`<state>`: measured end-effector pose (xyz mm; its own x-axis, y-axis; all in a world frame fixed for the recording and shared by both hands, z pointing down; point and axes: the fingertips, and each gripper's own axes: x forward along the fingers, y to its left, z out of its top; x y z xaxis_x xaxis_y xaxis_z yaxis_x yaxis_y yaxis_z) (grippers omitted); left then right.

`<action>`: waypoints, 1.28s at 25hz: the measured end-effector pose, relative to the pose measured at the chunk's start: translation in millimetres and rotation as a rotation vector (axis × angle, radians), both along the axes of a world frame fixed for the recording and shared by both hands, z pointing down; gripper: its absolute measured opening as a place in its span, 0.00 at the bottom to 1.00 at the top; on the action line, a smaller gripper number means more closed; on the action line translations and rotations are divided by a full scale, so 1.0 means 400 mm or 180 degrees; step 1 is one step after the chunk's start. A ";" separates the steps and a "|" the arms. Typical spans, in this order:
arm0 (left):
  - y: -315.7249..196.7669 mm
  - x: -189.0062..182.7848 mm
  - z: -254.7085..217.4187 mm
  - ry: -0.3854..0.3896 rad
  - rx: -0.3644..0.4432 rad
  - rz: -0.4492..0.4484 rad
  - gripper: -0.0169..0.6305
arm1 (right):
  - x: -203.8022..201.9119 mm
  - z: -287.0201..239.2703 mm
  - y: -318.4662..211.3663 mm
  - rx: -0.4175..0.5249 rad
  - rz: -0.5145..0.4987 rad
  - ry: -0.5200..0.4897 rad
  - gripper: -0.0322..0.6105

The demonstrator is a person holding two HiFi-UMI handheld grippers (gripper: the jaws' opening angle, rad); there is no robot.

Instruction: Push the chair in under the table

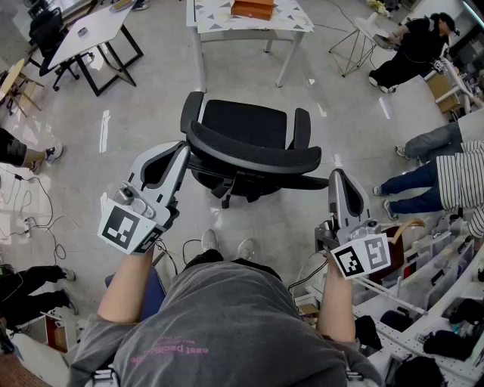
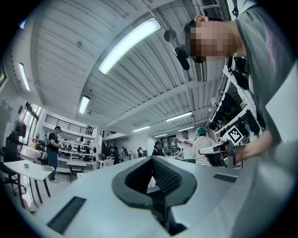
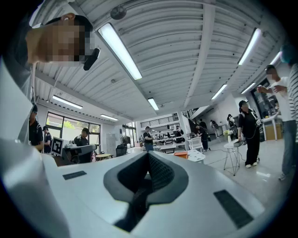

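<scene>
Black office chair [image 1: 253,143], short of the white table [image 1: 291,19] straight ahead, backrest towards the person; left gripper [image 1: 181,151] and right gripper [image 1: 338,175], jaws pressed together and empty, flank the backrest.
</scene>
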<state>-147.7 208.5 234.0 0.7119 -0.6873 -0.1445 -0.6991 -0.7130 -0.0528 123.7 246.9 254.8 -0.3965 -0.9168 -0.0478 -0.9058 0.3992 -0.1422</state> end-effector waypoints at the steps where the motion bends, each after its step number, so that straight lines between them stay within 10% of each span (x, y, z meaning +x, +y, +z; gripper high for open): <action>1: 0.001 -0.003 -0.002 -0.0002 -0.0004 0.0004 0.03 | -0.001 -0.002 0.001 0.0002 0.0004 0.0000 0.05; 32: 0.000 -0.017 0.032 -0.0118 -0.0071 -0.0020 0.03 | 0.005 0.002 0.001 0.0003 0.0035 -0.0045 0.05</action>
<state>-154.5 208.5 246.7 0.7121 -0.6945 -0.1028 -0.7015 -0.7099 -0.0629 125.8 247.3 255.8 -0.3856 -0.9211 -0.0541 -0.9081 0.3893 -0.1545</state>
